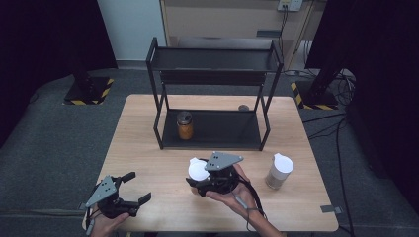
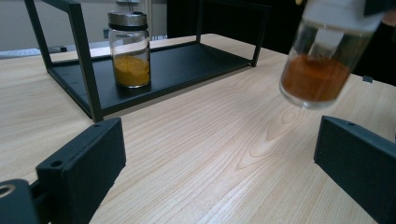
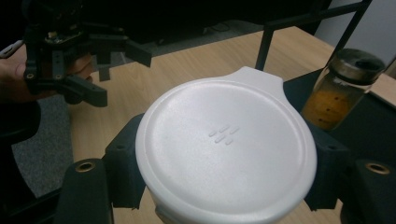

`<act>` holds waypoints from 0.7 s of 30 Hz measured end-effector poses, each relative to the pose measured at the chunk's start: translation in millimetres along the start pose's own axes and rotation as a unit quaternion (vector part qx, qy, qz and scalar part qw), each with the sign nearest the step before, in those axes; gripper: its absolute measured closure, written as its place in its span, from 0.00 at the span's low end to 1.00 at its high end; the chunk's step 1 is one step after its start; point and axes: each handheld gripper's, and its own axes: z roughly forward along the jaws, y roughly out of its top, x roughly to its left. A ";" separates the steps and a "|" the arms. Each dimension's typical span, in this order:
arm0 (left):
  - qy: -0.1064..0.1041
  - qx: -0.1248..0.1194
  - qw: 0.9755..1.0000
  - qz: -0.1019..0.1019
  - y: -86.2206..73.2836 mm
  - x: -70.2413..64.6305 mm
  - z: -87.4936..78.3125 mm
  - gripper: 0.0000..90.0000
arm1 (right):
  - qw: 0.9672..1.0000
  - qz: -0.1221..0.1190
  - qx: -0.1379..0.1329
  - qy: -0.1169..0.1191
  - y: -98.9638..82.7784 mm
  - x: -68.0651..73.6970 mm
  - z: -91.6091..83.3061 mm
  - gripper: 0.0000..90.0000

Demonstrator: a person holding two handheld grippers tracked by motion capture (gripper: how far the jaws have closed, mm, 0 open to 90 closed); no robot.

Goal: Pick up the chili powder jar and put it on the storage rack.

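Observation:
My right gripper [image 1: 201, 178] is shut on a glass spice jar with a white lid [image 1: 197, 169], held tilted a little above the table. The right gripper view has that lid [image 3: 224, 140] wedged between the two black jaws. Seen from the left gripper view, the jar [image 2: 317, 70] hangs off the wood with orange-brown powder in its bottom. My left gripper [image 1: 137, 187] rests near the table's front left corner, open, nothing between its jaws [image 2: 219, 158]; from the right gripper's side this gripper [image 3: 114, 74] is across the table.
A black two-tier rack [image 1: 227, 131] stands at the table's back. A metal-lidded jar of yellow powder [image 1: 185, 125] sits on its lower shelf. Another white-lidded jar [image 1: 280, 170] stands on the table [image 1: 163, 163] to the right. A small dark thing [image 1: 243, 107] lies behind the rack.

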 end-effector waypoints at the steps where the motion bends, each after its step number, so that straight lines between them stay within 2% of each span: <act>1: 0.000 0.000 1.000 0.000 0.0 0.0 0.0 0.01 | 1.000 -0.001 -0.001 -0.002 2.3 -2.0 -1.1 0.34; 10: -0.002 0.002 1.000 0.001 0.3 0.4 0.4 0.01 | 1.000 -0.006 -0.003 -0.023 20.8 -19.4 -5.3 0.34; 21: -0.001 0.004 1.000 0.002 0.7 0.2 1.5 0.01 | 0.999 -0.012 0.000 -0.046 37.0 -41.1 1.9 0.34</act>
